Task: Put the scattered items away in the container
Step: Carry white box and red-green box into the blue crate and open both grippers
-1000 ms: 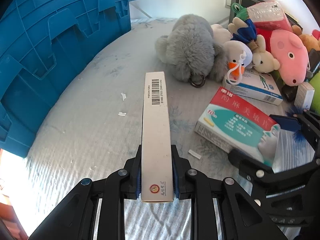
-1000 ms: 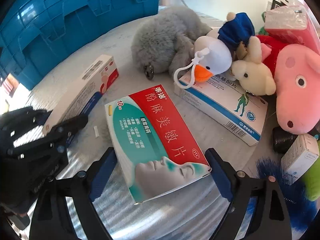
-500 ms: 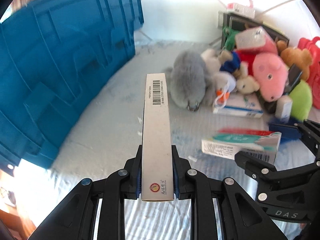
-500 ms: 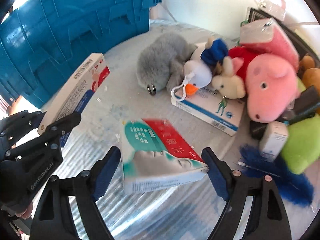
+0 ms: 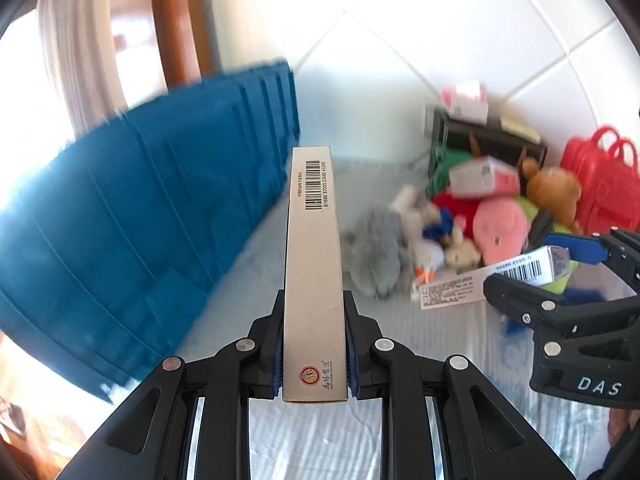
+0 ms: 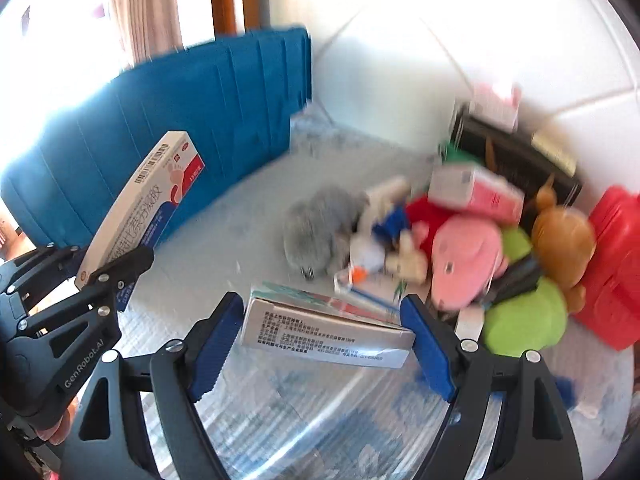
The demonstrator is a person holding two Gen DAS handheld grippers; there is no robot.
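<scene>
L gripper pinches a long white box edge-up betw. its pads, off the bedding. R gripper clamps a wide medicine box across its ends, also lifted; its jaws have just closed in a bit. Beyond: grey plush w/ pink plush & other toys on the bed. Blue container stands far left, by the curtain.

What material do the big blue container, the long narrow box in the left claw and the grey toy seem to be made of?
Blue container: probably rigid moulded plastic; ribbed wall, even colour.
Long narrow box: thin printed cardboard, matte; sharp folded edges, barcode.
Grey toy: likely plush fabric with long soft pile; fuzzy outline, though blurred.
</scene>
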